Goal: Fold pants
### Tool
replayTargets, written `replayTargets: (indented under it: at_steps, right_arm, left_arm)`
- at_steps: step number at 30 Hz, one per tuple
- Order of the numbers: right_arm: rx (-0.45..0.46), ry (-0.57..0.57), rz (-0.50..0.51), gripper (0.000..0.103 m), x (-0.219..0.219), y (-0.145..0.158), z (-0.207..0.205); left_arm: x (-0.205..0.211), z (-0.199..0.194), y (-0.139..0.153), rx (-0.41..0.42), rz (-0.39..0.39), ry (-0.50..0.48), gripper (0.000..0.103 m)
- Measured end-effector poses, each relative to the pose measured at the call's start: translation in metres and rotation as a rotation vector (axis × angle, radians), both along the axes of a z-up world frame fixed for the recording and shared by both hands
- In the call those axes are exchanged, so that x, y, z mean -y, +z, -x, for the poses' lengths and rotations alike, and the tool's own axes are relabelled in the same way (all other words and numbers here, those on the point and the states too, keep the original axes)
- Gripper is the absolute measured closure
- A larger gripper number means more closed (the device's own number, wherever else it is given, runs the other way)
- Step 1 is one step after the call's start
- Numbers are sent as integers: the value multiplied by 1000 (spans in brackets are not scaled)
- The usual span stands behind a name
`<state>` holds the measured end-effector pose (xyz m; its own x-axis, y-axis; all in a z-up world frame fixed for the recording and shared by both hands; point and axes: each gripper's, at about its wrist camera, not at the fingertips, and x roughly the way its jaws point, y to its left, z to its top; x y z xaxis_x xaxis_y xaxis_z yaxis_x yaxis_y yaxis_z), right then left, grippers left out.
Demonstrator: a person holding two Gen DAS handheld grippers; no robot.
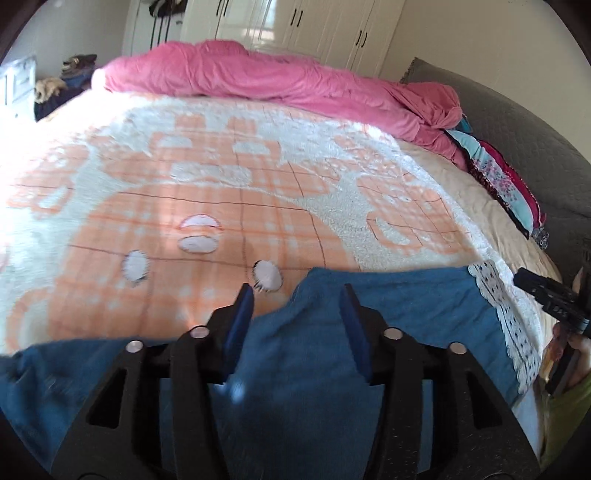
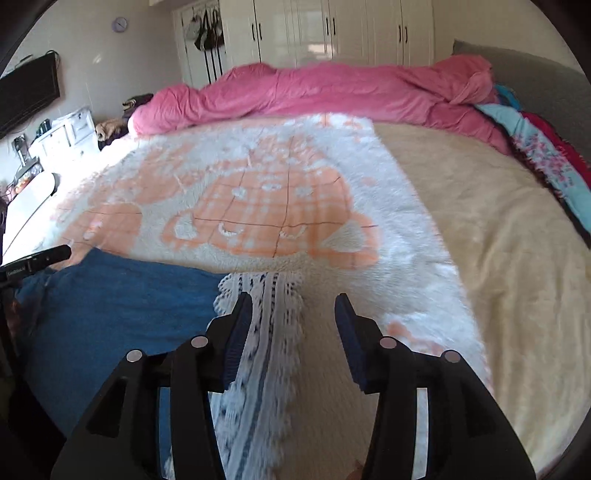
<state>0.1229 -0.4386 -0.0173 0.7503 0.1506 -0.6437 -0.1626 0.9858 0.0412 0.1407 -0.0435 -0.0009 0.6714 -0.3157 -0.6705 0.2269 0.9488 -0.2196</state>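
Blue pants with a white lace hem lie on the orange and white blanket at the bed's near edge. My left gripper is open, its jaws standing over the blue cloth near a fold at its far edge. In the right wrist view the pants spread to the left and the lace hem runs between the jaws of my right gripper, which is open just above it. The right gripper also shows at the right edge of the left wrist view.
A rolled pink duvet lies along the far side of the bed. Folded patterned cloths rest by the grey headboard. A beige sheet covers the right part. White wardrobes stand behind; a white dresser stands left.
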Motion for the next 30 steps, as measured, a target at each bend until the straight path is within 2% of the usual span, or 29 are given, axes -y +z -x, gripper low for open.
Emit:
replayTargets:
  at_steps: [3,4,7,9,11,13,17,20,23,27,30]
  right_arm:
    - [21,51,0,58,-11,3,40]
    - [16,73,9,58,-19,0,53]
    - [6,127,39,58,-45,-11,82]
    - [-13,159,15,58,-58,-17,91]
    - [-21,191,23,58,-72,-21,95]
    - [-26,201,38,58,-81,-22,95]
    - [-80,165,31,58,-79,-29,88]
    - [-164,107,34,57,-62,-45,80]
    - [-166,112,4,57,-53,-47,86]
    - [-171,113,-32,57,-47,-51,85]
    - [-163,112,-20,57,-49,-52,86]
  left_arm:
    - [-9,30,6,15,-7,13,51]
    - [-13,40,7,13,-15,20,46]
    - [-27,59,8,-1,-57,75,41]
    - [-38,64,9,-20,-48,127,34]
    - [-49,64,7,-44,2,138,32]
    - [-56,62,1,-67,-3,177,24]
    - [-71,55,-17,-158,8,242,23]
    - [-88,54,-22,-178,66,294,23]
    - [-97,55,-24,-179,99,312,23]
    - [-97,55,-27,-187,88,315,23]
    - [-95,52,-27,-190,81,314,23]
